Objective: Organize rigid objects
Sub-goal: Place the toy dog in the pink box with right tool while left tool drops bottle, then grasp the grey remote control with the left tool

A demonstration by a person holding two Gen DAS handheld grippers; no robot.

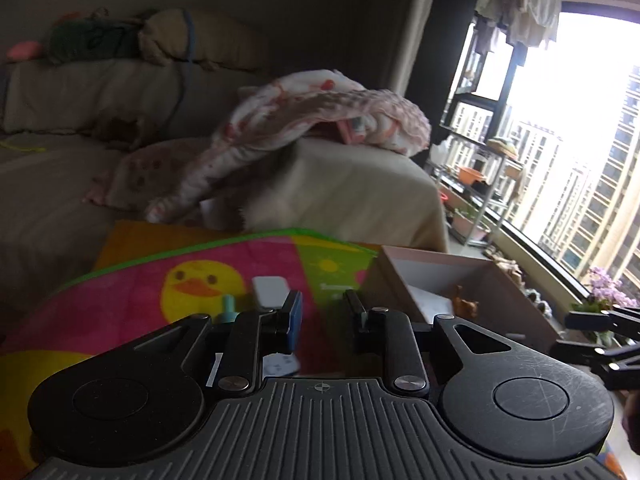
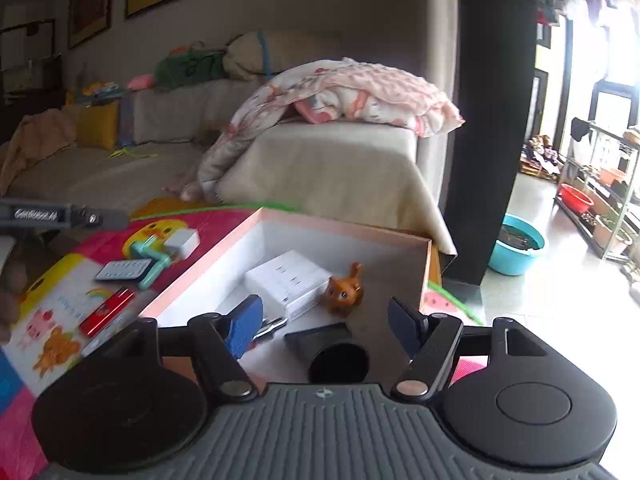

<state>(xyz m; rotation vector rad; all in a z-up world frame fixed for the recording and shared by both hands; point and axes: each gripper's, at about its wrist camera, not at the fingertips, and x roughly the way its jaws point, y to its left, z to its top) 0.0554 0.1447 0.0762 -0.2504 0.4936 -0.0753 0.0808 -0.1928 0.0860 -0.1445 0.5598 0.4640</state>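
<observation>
From the left wrist we see our left tongs (image 1: 322, 312) with the jaws a narrow gap apart and nothing between them, poised over a bright play mat (image 1: 168, 276) printed with a yellow duck. Just past the left jaw lie a white adapter (image 1: 270, 289) and a mint-green tool (image 1: 229, 307). To the right stands an open cardboard box (image 1: 460, 280) with an orange toy cat (image 1: 464, 304) inside. The right tongs (image 1: 592, 336) poke in at the right edge. Behind sits a sofa draped with a pink blanket (image 1: 320, 116).

From the right wrist, our right tongs (image 2: 324, 324) stand wide apart above the box (image 2: 344, 228), gripping nothing. In the box we see the toy cat (image 2: 345, 290) beside a white carton (image 2: 288, 282), and a black nozzle (image 2: 332, 350) directly below the jaws. Left of the box, on the mat (image 2: 224, 220), lie the adapter (image 2: 182, 242), the green tool (image 2: 154, 262), a grey remote (image 2: 120, 270) and a red lighter (image 2: 106, 312) resting on a picture book (image 2: 60, 320).
</observation>
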